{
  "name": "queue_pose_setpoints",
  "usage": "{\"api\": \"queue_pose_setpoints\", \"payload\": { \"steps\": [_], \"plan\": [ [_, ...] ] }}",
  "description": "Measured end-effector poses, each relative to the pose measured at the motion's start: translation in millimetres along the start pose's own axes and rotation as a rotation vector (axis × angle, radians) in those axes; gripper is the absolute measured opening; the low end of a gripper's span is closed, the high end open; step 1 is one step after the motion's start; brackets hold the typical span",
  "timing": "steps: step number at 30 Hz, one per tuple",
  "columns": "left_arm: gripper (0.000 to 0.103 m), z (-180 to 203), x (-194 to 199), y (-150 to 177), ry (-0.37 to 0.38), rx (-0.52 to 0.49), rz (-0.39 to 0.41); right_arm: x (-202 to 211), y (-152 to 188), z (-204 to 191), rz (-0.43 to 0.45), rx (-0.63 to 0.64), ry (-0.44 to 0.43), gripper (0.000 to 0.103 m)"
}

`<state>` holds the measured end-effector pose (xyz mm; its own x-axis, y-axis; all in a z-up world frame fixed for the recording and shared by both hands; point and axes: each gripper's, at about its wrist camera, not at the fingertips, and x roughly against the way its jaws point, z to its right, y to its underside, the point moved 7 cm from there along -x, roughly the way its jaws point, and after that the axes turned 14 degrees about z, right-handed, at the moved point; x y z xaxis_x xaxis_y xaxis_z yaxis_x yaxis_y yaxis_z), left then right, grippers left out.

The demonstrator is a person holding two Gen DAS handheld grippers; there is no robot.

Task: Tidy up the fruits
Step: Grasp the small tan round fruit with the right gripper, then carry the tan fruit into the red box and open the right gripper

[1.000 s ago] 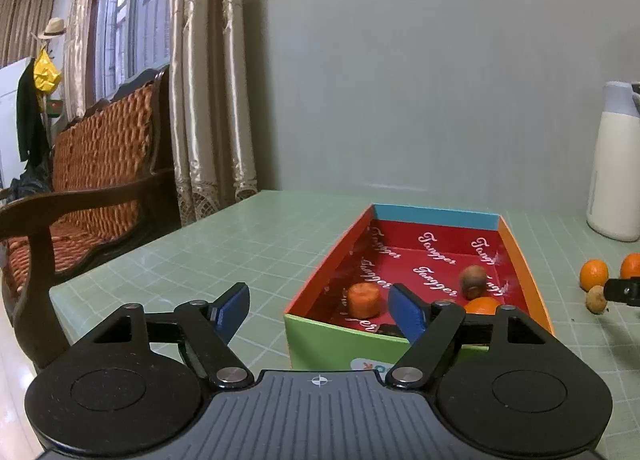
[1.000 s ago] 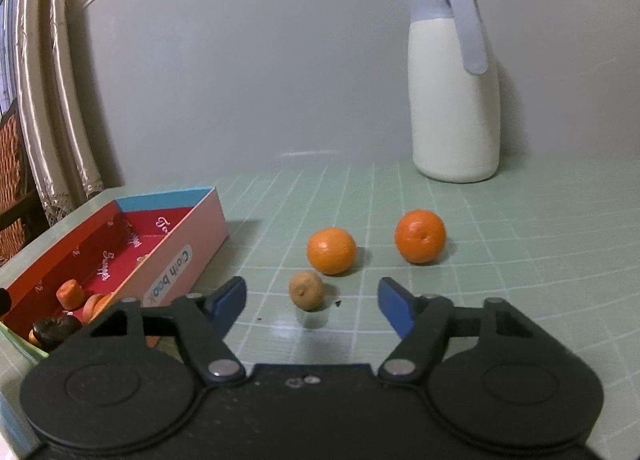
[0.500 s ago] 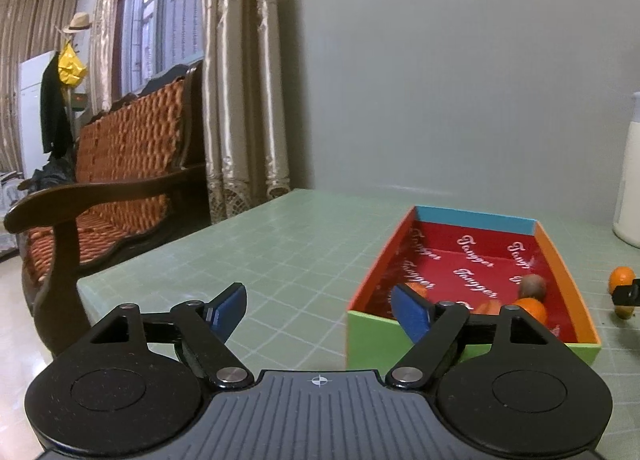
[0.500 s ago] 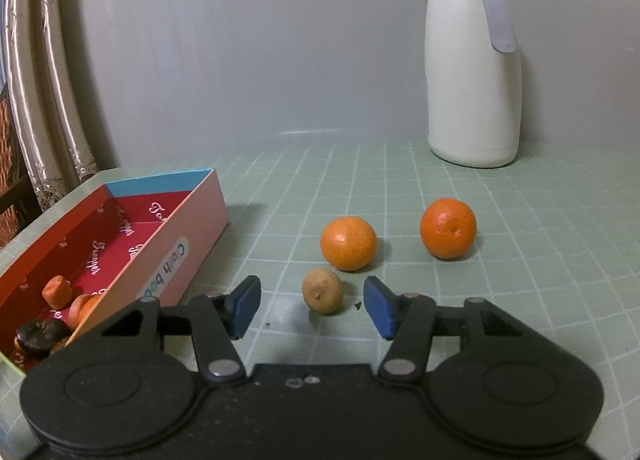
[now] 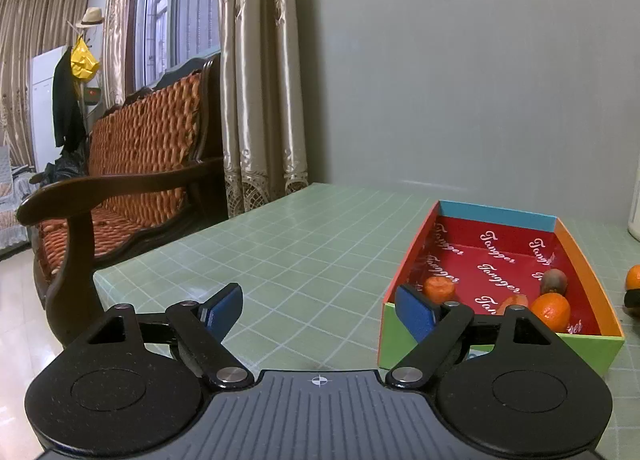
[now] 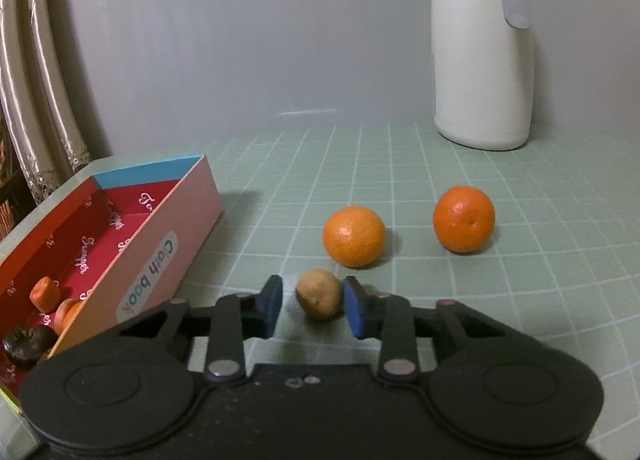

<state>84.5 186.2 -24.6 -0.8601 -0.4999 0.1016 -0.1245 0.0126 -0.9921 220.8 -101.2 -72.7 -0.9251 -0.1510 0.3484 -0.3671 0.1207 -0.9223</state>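
A small brown fruit (image 6: 319, 299) lies on the green table between the fingers of my right gripper (image 6: 313, 309). The jaws have narrowed around it; the right pad touches it, a small gap shows on the left. Two oranges (image 6: 354, 236) (image 6: 464, 219) lie just beyond. The red-lined box (image 6: 168, 236) at the left holds several fruits. In the left wrist view my left gripper (image 5: 320, 310) is open and empty, left of the box (image 5: 404, 272), which holds an orange (image 5: 551, 310), a brown fruit (image 5: 554, 280) and an orange-red piece (image 5: 439, 288).
A cream jug (image 6: 482, 52) stands at the back right by the wall. A wooden bench (image 5: 132, 180) and curtains (image 5: 260, 80) are beyond the table's left edge. The right gripper's tip (image 5: 632, 300) shows at the far right of the left wrist view.
My right gripper has moved forward and its jaws have closed in around the small brown fruit. My left gripper has swung left, so the box sits farther right in its view.
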Motion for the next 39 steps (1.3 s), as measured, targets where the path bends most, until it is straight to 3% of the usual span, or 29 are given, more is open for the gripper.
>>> {"api": "queue_pose_setpoints", "payload": {
  "steps": [13, 24, 32, 39],
  "plan": [
    [0.084, -7.3, -0.9, 1.0, -0.011, 0.031, -0.011, 17.8, -8.9, -4.8, 0.076, -0.022, -0.051, 0.025],
    [0.084, -23.0, -1.3, 2.2, -0.036, 0.065, -0.018, 55.0, -32.9, -61.4, 0.174, 0.004, -0.256, 0.025],
    [0.085, -37.0, -0.5, 3.6, -0.063, 0.066, -0.013, 52.9, -18.3, -125.5, 0.119, 0.075, -0.383, 0.025],
    [0.086, -52.9, -3.5, 6.9, -0.086, 0.098, -0.028, 52.5, -2.4, -153.7, 0.066, 0.100, -0.413, 0.029]
  ]
}}
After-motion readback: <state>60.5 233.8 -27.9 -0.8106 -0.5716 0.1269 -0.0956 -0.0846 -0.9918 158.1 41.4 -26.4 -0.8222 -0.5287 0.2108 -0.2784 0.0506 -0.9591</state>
